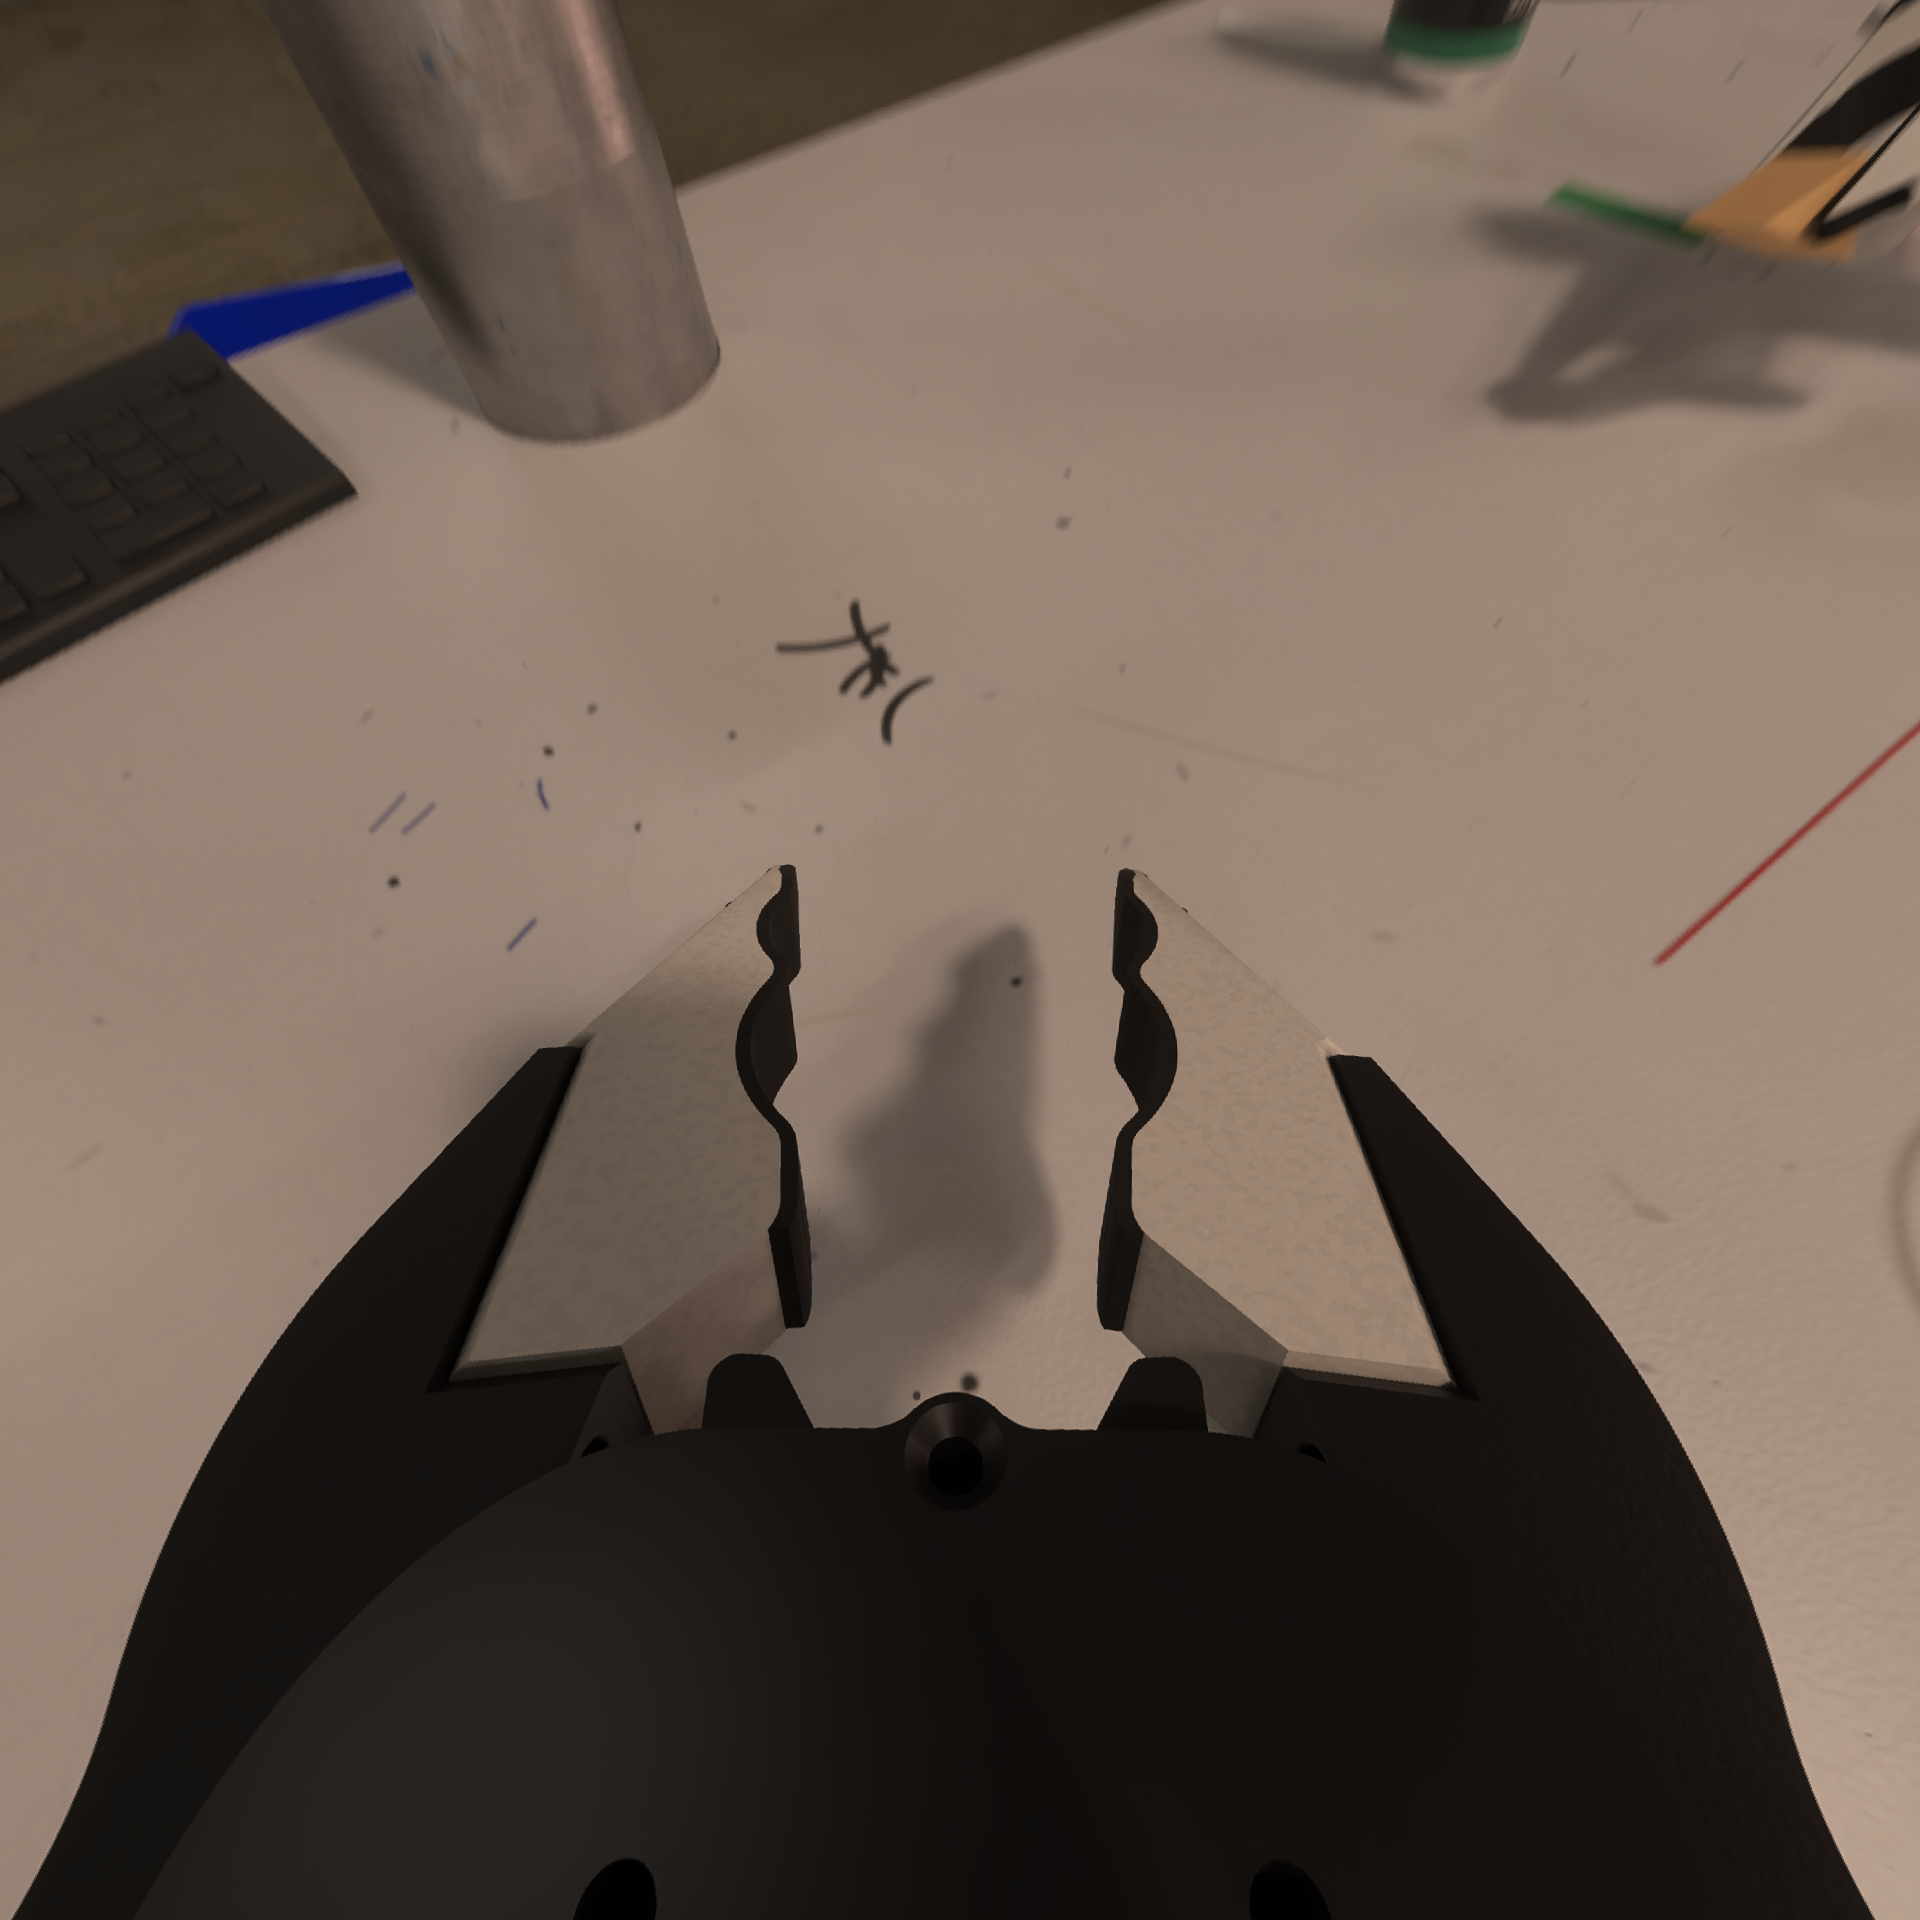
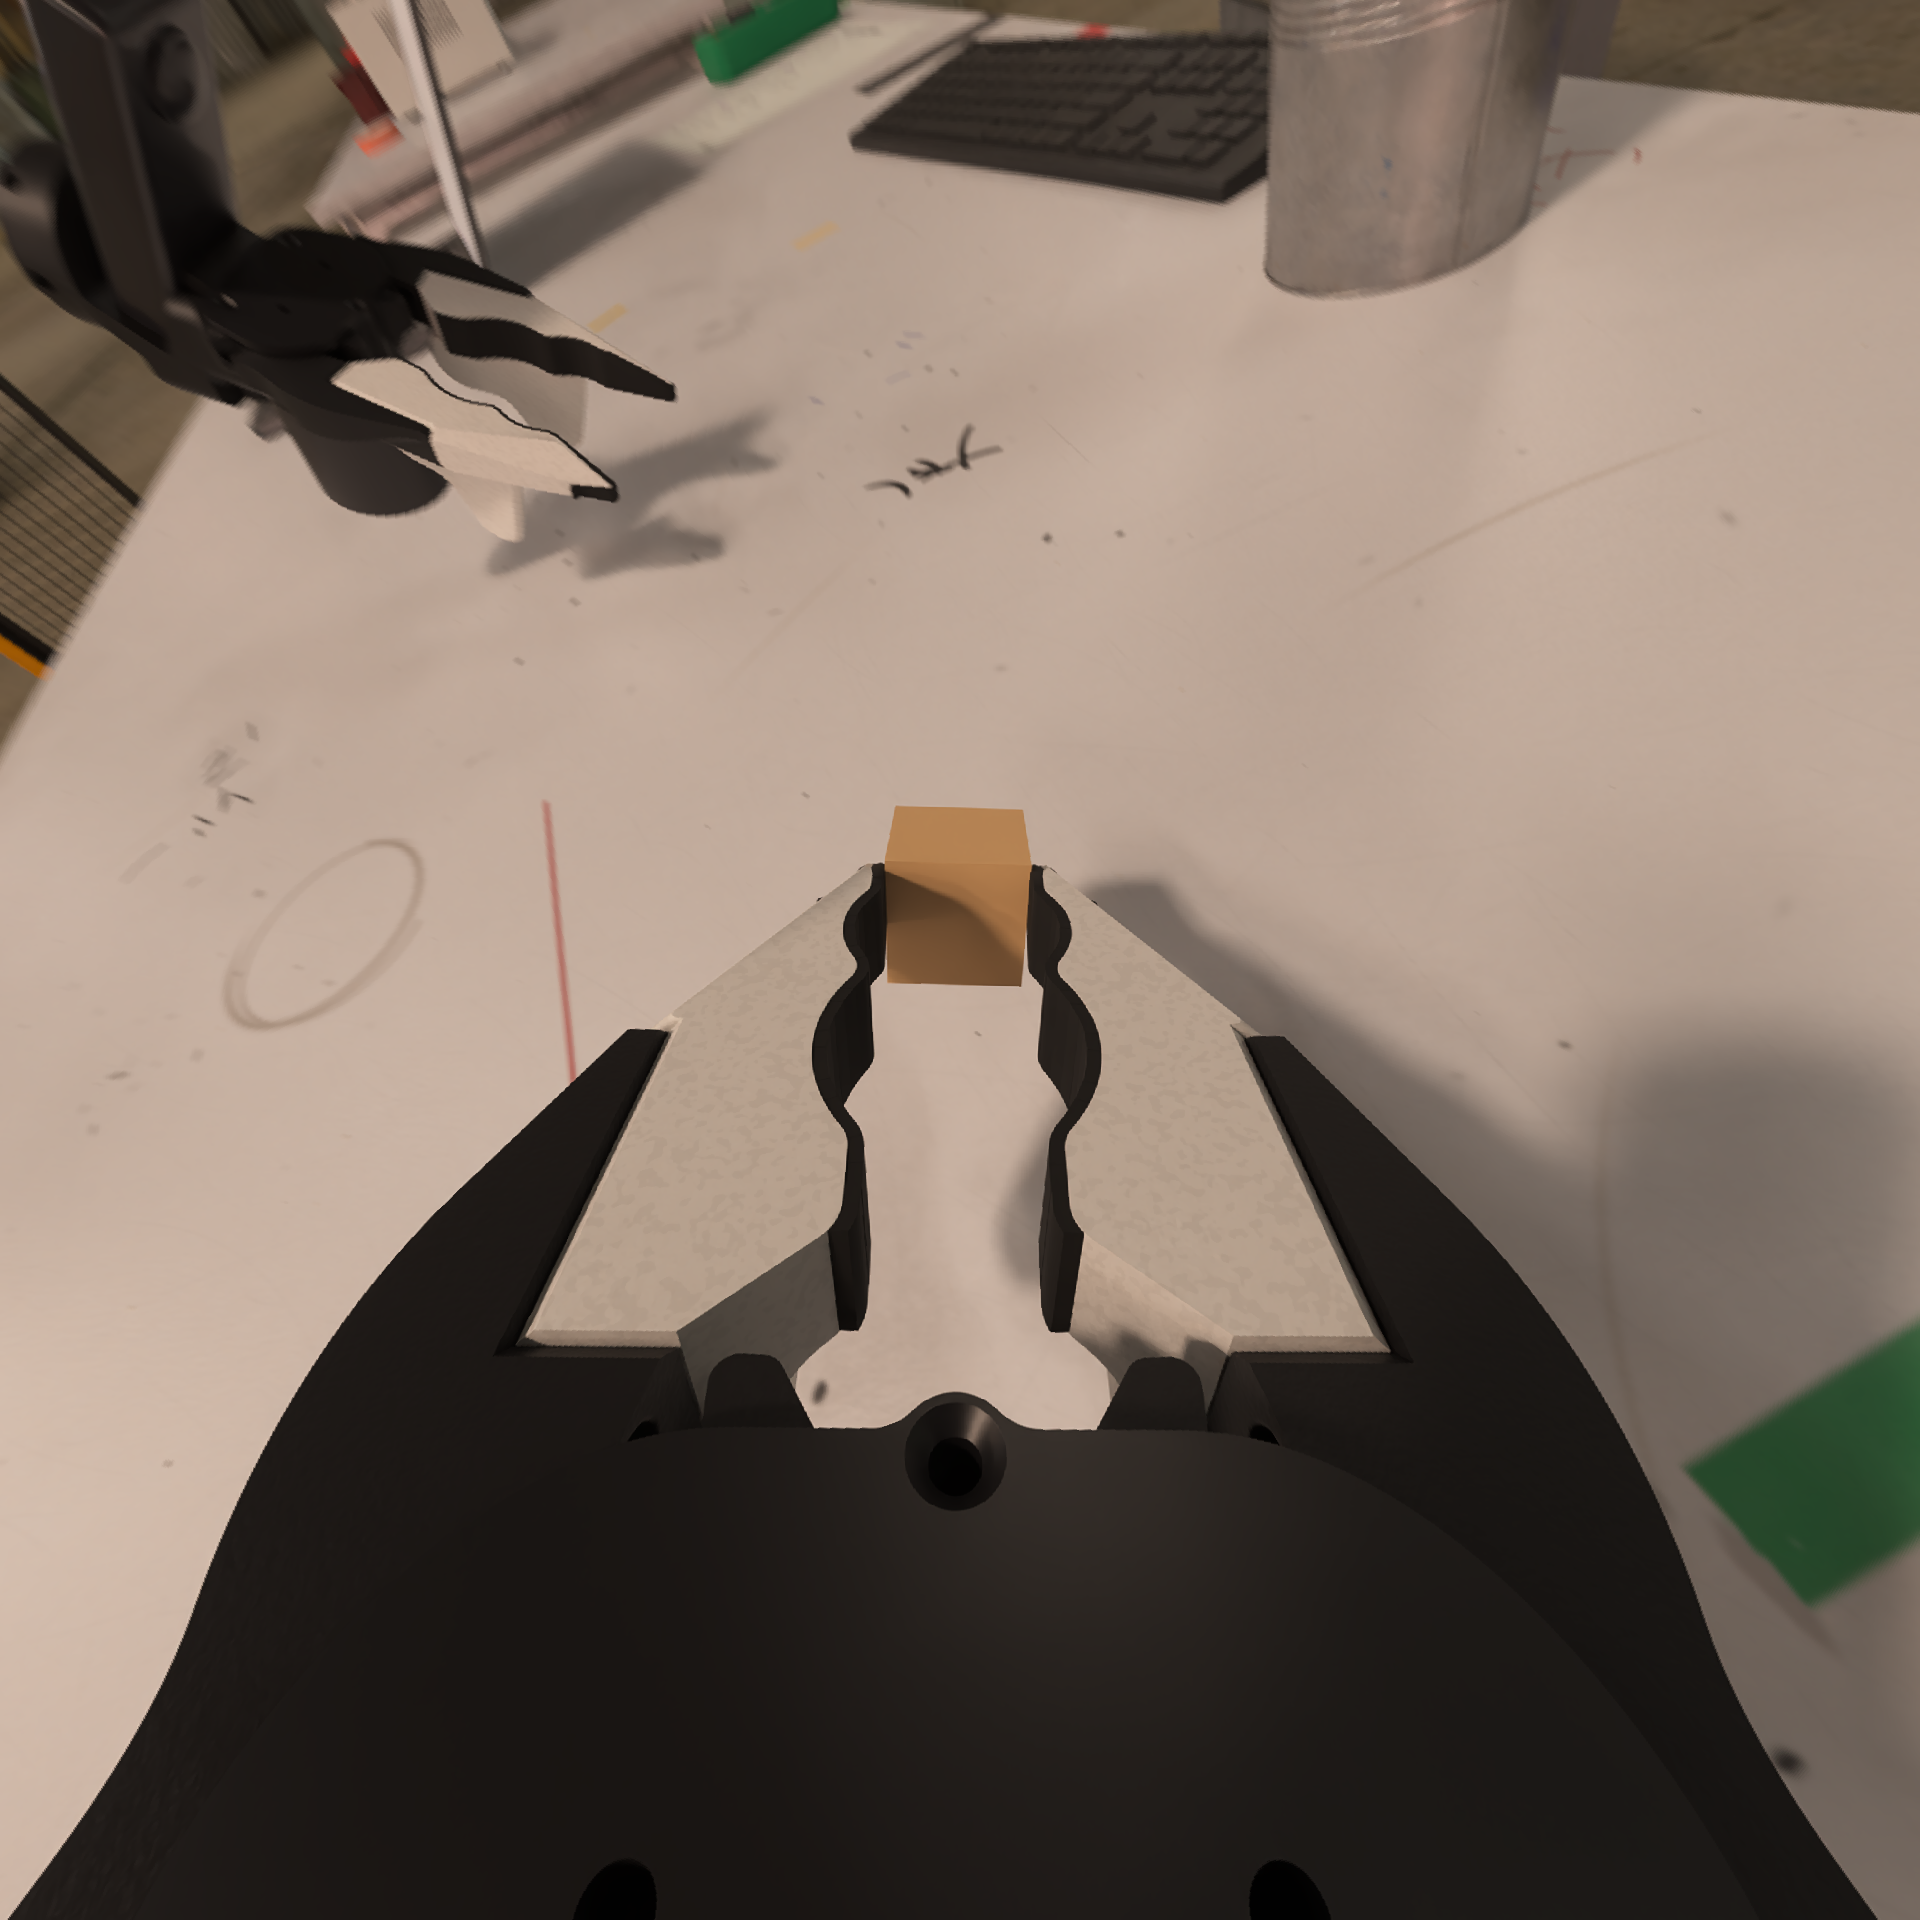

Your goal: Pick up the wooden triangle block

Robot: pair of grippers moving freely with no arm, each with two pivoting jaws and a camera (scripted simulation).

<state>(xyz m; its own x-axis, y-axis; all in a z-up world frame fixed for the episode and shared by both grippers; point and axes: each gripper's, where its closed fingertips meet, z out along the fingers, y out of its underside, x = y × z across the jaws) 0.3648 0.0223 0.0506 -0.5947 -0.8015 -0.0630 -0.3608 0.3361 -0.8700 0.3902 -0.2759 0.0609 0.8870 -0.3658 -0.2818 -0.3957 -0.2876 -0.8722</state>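
Observation:
The wooden block [image 2: 954, 914], tan and flat-faced from here, is clamped between the fingertips of my right gripper [image 2: 956, 875]. In the left wrist view the block [image 1: 1756, 213] shows at the far top right in that gripper, with its shadow cast apart from it on the white table [image 1: 1143, 520], so it seems held just above the surface. My left gripper [image 1: 956, 875] is open and empty, hovering over pen marks on the table. It also shows in the right wrist view [image 2: 636, 442] at the upper left, well away from the block.
A tall metal cylinder [image 1: 520, 208] [image 2: 1392, 145] stands by a black keyboard [image 1: 125, 488] [image 2: 1081, 104]. A flat green piece [image 2: 1829, 1475] [image 1: 1621, 213] lies near the right gripper. A dark cup [image 2: 364, 468] sits behind the left gripper. A green-banded bottle [image 1: 1455, 31] stands far off.

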